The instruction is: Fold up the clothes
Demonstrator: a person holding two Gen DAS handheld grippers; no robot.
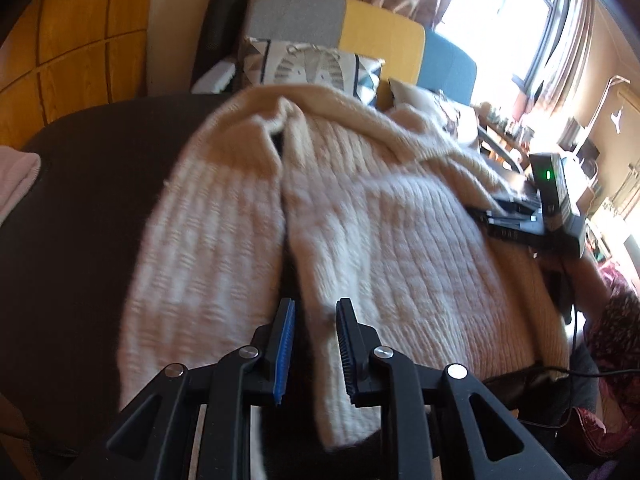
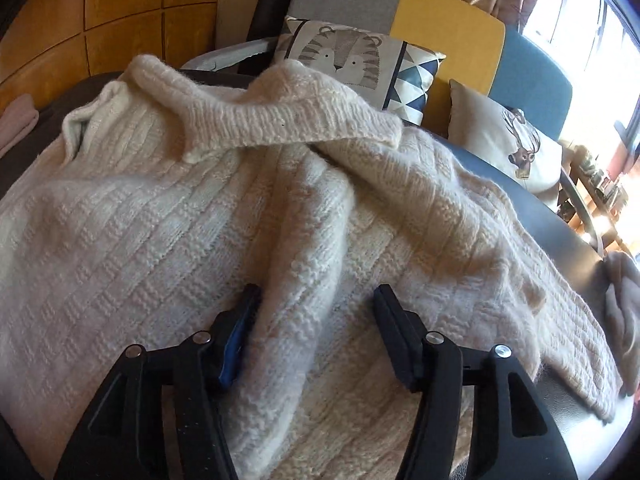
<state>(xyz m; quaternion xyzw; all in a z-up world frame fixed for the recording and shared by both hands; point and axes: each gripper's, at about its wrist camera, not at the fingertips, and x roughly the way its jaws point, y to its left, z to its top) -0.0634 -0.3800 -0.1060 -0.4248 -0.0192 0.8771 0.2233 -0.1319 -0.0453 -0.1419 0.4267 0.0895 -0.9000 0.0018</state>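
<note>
Sunlit living room, wood panelling at upper left, window at upper right. A cream knit sweater (image 1: 360,208) lies spread over a dark table (image 1: 80,208), its long axis running from frame bottom toward the patchwork sofa (image 2: 448,12) at top.

Left gripper (image 1: 314,344): jaws narrowly parted over the sweater's inner edge at lower centre; whether they pinch the knit cannot be told.

Right gripper (image 2: 316,336): jaws wide apart, straddling a raised fold of the sweater directly ahead, pads not pressing it. By judgement it is the nearer to a grasp.

One sleeve (image 2: 256,116) lies folded across the upper body. A tiger cushion (image 2: 344,60) beyond and a pink cloth (image 1: 16,180) at left stand clear.
</note>
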